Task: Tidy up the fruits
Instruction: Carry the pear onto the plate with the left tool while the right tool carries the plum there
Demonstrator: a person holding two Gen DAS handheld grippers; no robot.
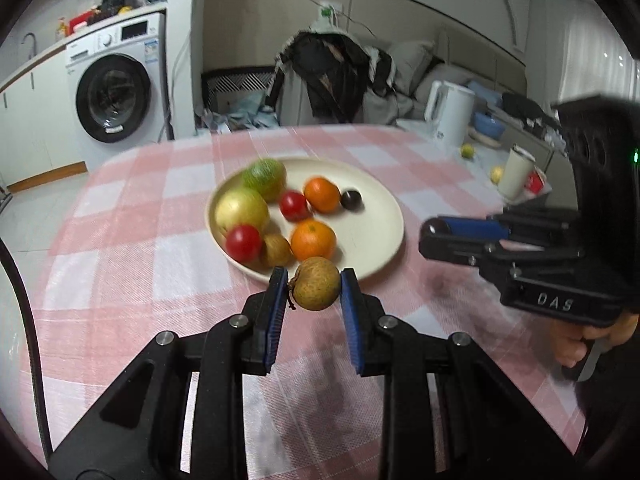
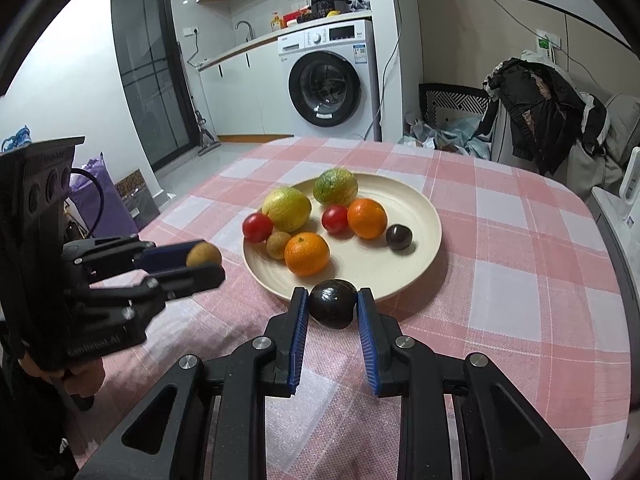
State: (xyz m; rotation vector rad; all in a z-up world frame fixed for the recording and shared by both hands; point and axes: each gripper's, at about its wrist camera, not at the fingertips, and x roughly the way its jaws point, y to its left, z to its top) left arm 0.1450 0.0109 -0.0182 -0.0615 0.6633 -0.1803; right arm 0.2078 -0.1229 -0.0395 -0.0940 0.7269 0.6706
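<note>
Pink checked cloth covers the table where I work, and behind it stands a washing machine and a chair with dark clothes.

My left gripper is closed on a brown longan; the two blue pads touch it on both sides, and a small stem sticks out toward the left pad. It is held just before the near rim of the plate, above the cloth. From the right wrist view the same longan sits between the fingers at the left side, beside the plate.

My right gripper is closed on a dark plum, also at the near rim of the plate. In the left wrist view this gripper is seen from the side, right of the plate, and the plum is hidden there.

On the plate lie two oranges, two tomatoes, a yellow fruit, a green fruit, a second longan and a second plum. The second longan touches the near orange and the left tomato; the second plum lies alone at the right.

Farther away in the left wrist view a white kettle and a cup stand to the right, beyond the cloth.
</note>
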